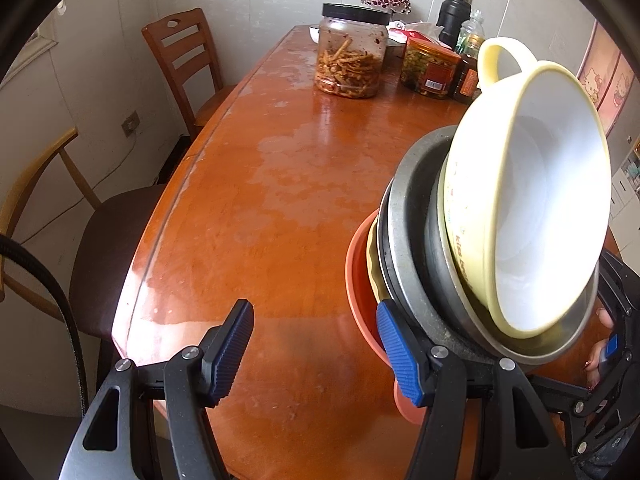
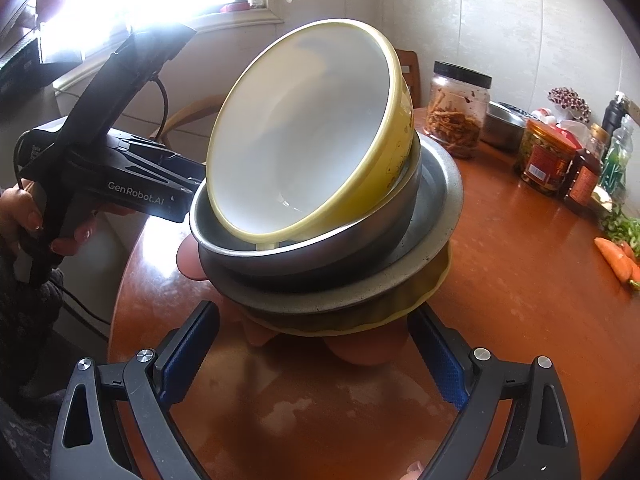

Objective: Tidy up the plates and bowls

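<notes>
From the left wrist: a glossy wooden table beside two chairs – the left gripper stands spread, its right pad against the tilted stack. From the right wrist: the right gripper is spread below that stack – one yellow bowl, one steel bowl, three plates beneath.

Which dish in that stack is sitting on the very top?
The yellow bowl with the white inside, tilted within the steel bowl; the plates lie beneath both.
</notes>
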The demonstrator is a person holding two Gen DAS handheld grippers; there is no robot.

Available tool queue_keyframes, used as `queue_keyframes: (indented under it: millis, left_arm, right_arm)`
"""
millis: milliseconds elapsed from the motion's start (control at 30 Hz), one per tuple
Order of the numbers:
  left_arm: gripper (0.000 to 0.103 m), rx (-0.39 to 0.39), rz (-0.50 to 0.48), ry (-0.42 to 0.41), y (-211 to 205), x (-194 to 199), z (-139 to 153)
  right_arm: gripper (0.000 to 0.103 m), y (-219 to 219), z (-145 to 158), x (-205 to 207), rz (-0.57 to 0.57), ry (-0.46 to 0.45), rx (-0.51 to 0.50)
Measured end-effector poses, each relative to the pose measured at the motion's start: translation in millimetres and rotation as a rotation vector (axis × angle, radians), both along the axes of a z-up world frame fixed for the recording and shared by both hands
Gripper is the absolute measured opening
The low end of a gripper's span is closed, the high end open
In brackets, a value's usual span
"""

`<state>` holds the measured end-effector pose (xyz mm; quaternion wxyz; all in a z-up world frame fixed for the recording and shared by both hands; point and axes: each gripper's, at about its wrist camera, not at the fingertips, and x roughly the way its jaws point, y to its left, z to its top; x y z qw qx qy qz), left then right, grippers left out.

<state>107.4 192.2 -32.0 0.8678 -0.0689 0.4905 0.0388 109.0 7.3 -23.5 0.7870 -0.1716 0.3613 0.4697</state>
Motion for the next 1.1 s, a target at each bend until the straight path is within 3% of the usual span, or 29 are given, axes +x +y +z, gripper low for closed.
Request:
queue_keyframes:
  millis: [1100]
  left_arm:
    - [0.063, 0.048, -0.114, 0.031, -84, 48, 4]
  right_arm:
    - [0.095, -77, 10, 12, -0.095, -0.017, 0.028]
